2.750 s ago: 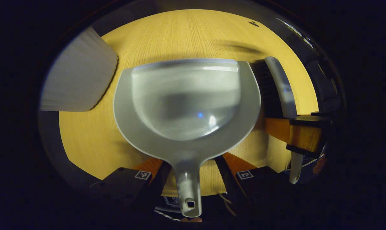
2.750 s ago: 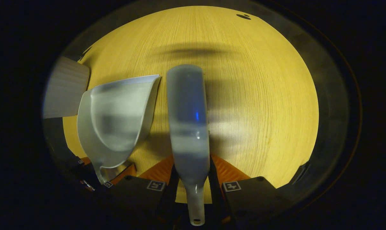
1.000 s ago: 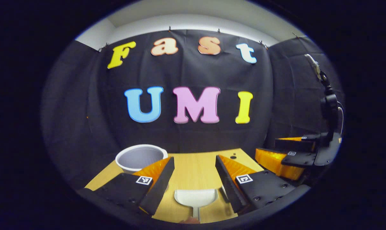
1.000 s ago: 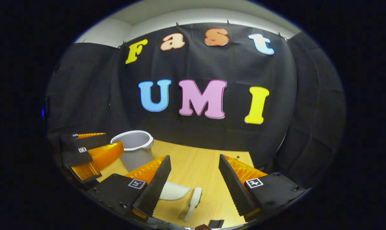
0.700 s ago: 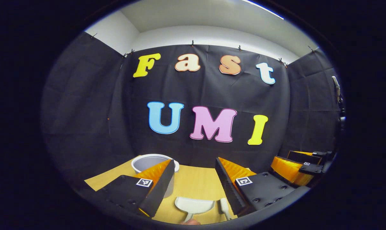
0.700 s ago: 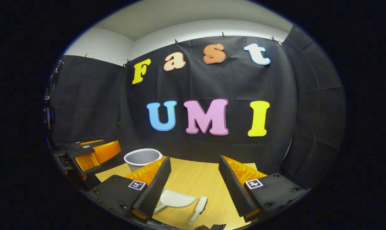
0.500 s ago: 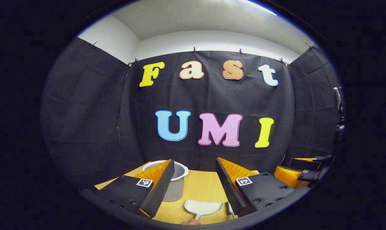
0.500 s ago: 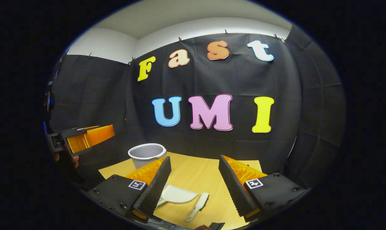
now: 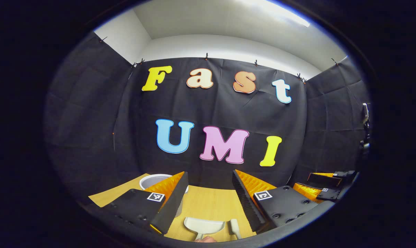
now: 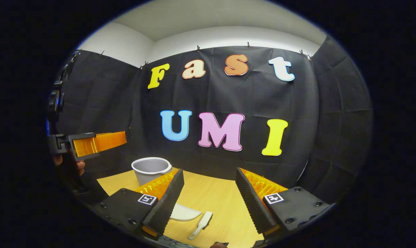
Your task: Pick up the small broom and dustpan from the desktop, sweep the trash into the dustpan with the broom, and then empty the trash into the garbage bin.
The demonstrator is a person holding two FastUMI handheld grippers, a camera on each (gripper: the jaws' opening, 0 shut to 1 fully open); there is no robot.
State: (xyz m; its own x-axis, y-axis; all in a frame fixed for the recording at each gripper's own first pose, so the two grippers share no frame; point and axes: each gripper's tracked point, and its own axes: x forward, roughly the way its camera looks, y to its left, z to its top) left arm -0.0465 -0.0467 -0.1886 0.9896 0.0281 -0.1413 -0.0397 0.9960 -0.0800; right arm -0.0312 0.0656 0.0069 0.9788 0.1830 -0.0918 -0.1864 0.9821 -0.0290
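A pale grey dustpan [image 9: 204, 225] lies flat on the wooden desktop [image 9: 208, 203], with the small broom [image 9: 235, 228] just to its right. In the right gripper view the dustpan [image 10: 184, 213] and the broom [image 10: 201, 224] lie side by side near the table's front edge. A grey garbage bin [image 10: 150, 169] stands at the back left; in the left gripper view the bin [image 9: 153, 180] is partly behind a finger. My left gripper [image 9: 209, 178] is open, raised above the table and holding nothing. My right gripper [image 10: 208, 175] is open too, with nothing between its fingers.
Black cloth walls close off the back and sides of the booth. The other gripper [image 10: 90, 144] hangs at the left of the right gripper view, held by a hand [image 10: 77, 166]. In the left gripper view the right-hand gripper [image 9: 326, 187] sits at the far right edge.
2.8 s ago both grippers were shut on the dustpan and broom handles. Both tools now lie on the desktop, and both open grippers have lifted up and back.
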